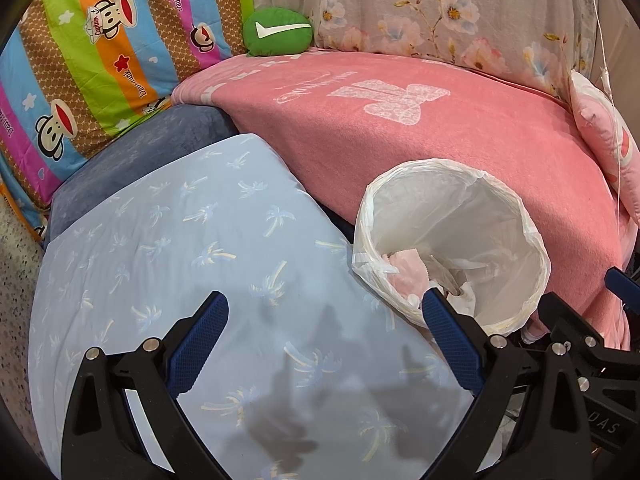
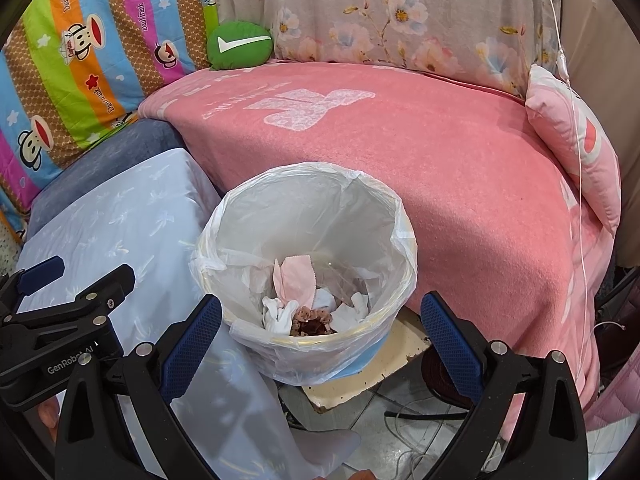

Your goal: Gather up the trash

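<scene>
A trash bin lined with a white plastic bag [image 2: 400,216] stands on the floor between the pale blue cushion and the pink bed; it also shows in the left wrist view [image 1: 536,240]. Inside lie a pink cloth scrap [image 2: 298,282], white crumpled tissues [image 2: 280,316] and a brown crumbly piece [image 2: 312,322]. My right gripper [image 2: 320,320] is open and empty, hovering just above the near rim of the bin. My left gripper [image 1: 324,320] is open and empty over the pale blue cushion [image 1: 180,248], left of the bin; it also shows in the right wrist view [image 2: 76,276].
A pink blanket [image 2: 400,152] covers the bed behind the bin. A green round cushion [image 2: 240,44] and a striped cartoon quilt [image 2: 80,60] lie at the back. A pink pillow [image 2: 576,144] sits right. Cables and a board [image 2: 360,384] lie on the floor.
</scene>
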